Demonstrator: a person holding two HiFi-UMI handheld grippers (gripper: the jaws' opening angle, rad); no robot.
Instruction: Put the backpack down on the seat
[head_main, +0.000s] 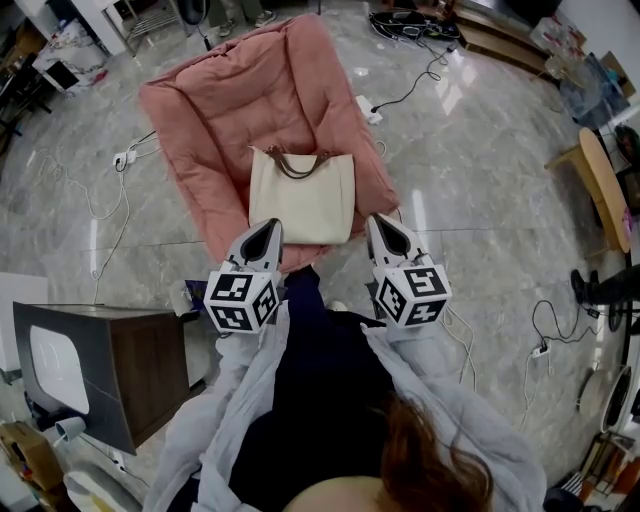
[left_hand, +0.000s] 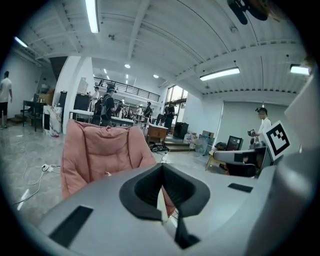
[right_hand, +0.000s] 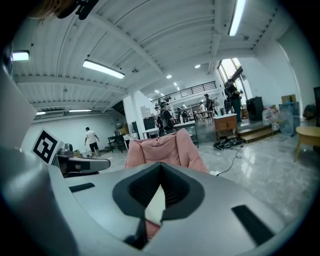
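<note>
Cream backpack (head_main: 300, 195) sits upright on pink seat (head_main: 215, 110). Left hand-held gripper (head_main: 262, 236) and right hand-held gripper (head_main: 385, 228) both pressed together, empty, at its bottom corners.

A large open workshop or lab hall. The polished stone floor (head_main: 480, 200) is strewn with cables (head_main: 405, 22) and a power strip (head_main: 368, 110). Strip lights (left_hand: 220, 74) hang from a ribbed ceiling (left_hand: 165, 40). Far off, people (left_hand: 106, 107) stand at worktables (left_hand: 82, 113) below a railed mezzanine (left_hand: 127, 89).
</note>
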